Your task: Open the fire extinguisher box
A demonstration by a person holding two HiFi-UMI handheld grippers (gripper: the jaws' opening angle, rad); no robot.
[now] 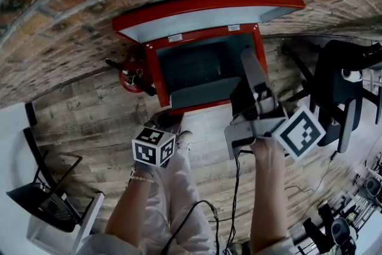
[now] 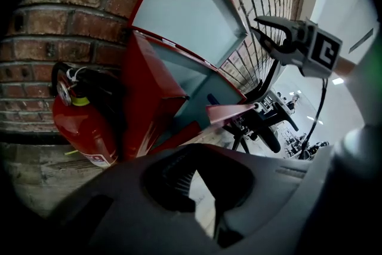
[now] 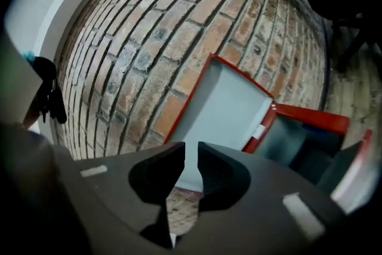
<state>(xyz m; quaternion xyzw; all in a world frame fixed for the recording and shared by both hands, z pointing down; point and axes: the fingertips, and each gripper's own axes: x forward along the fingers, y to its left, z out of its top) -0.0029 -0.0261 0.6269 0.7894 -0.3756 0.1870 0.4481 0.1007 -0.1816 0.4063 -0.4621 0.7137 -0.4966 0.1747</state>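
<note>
The red fire extinguisher box (image 1: 156,77) stands on the floor against the brick wall, and its dark inside shows. Its grey-lined lid (image 1: 203,18) is swung up against the bricks. A red extinguisher (image 1: 132,76) stands just left of the box. My right gripper (image 1: 246,57) reaches over the box's right side, its jaws a narrow slit apart with nothing between them; in its own view it (image 3: 191,149) faces the lid (image 3: 230,107). My left gripper (image 1: 169,121) hangs low in front of the box, shut and empty, and looks at the extinguisher (image 2: 80,128) and the box (image 2: 149,104).
Black office chairs (image 1: 337,92) stand right of the box. Another dark chair (image 1: 45,200) and a white edge sit at the lower left. Cables (image 1: 236,188) run over the wood-plank floor beside the person's light trousers (image 1: 173,200). The brick wall (image 1: 71,3) closes the far side.
</note>
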